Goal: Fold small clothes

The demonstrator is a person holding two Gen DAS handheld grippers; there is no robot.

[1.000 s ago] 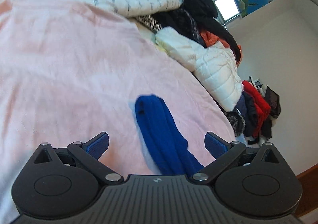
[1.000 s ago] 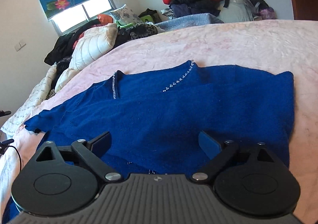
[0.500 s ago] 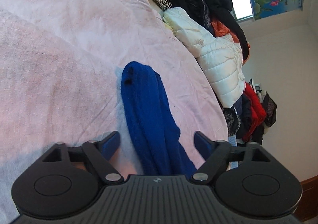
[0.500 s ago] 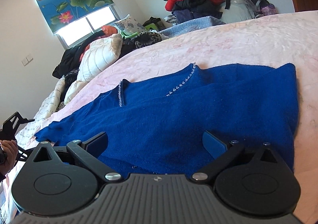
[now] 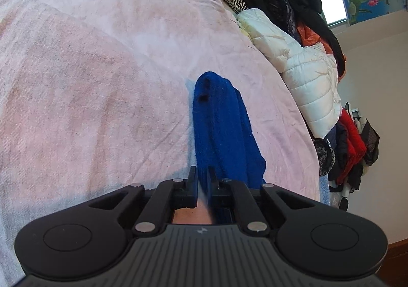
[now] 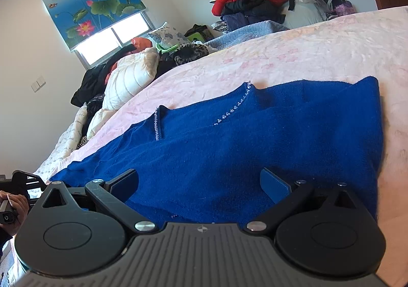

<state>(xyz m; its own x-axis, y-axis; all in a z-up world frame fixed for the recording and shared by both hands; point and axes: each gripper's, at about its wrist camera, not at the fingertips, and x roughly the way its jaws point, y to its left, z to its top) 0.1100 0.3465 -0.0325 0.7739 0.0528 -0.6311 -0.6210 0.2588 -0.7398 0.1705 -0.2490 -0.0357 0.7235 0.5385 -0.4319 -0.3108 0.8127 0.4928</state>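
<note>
Both tongs meet the blue sweater [image 6: 255,139]: left tongs [image 5: 202,177] just clamped its sleeve, right tongs [image 6: 201,185] gape above.

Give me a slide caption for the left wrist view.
Left gripper pinches the blue sweater's sleeve on the pink bedsheet, clothes piled behind.

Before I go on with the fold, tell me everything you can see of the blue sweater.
The blue sweater is a deep royal-blue knit lying spread flat on the pink bedcover. A line of small clear beads trims its neckline. One sleeve stretches out straight, cuff farthest from the camera. The left tool has just closed its jaws and pinches that sleeve's edge. The right tool hangs open over the body, pads clear of the knit.
</note>
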